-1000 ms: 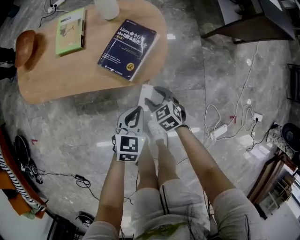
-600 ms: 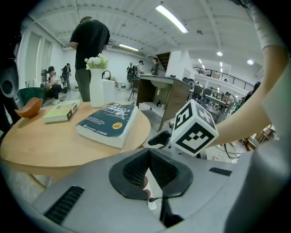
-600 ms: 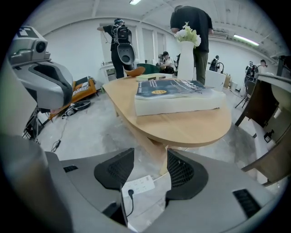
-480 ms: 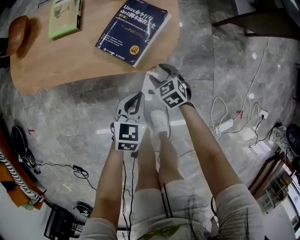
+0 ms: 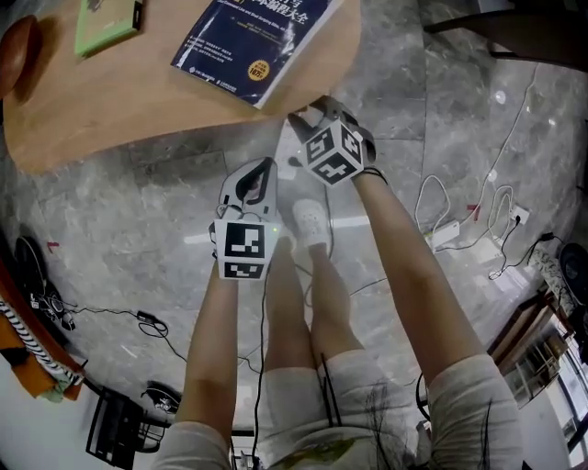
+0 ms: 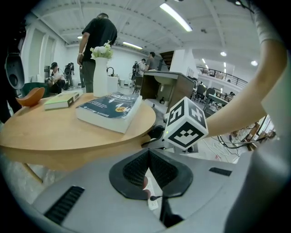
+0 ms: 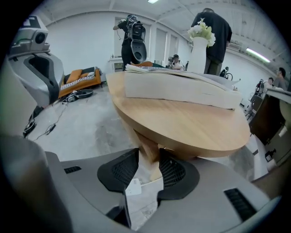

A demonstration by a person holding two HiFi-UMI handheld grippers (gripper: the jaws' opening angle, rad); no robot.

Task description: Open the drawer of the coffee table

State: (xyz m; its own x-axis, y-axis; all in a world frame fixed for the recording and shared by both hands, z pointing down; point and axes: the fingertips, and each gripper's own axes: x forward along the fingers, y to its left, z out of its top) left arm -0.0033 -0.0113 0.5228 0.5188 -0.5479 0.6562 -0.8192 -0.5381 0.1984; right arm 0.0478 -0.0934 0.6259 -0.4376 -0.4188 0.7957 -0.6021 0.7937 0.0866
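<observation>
Looking down in the head view, the left gripper [image 5: 264, 171] hung above the floor [image 5: 138, 202]; the right gripper [image 5: 305, 117] was at the counter [image 5: 110, 110] edge by a blue book [image 5: 253, 37]. Left gripper view: its fingers [image 6: 135, 169] sat pressed together, empty. Right gripper view: its fingers [image 7: 122, 172] were closing around a wooden piece [image 7: 149, 150] under the counter; whether that was the drawer, I couldn't tell.

Round wooden surface [image 5: 110, 110]: one. Books [image 5: 253, 41] [image 5: 106, 23] on it: two, one blue, one green. Brown bowl [image 5: 16, 48]: one. White vase [image 6: 101, 76] with flowers [image 6: 102, 48]: one. White power strip [image 5: 443, 236] on the floor [image 5: 138, 216]: one.
</observation>
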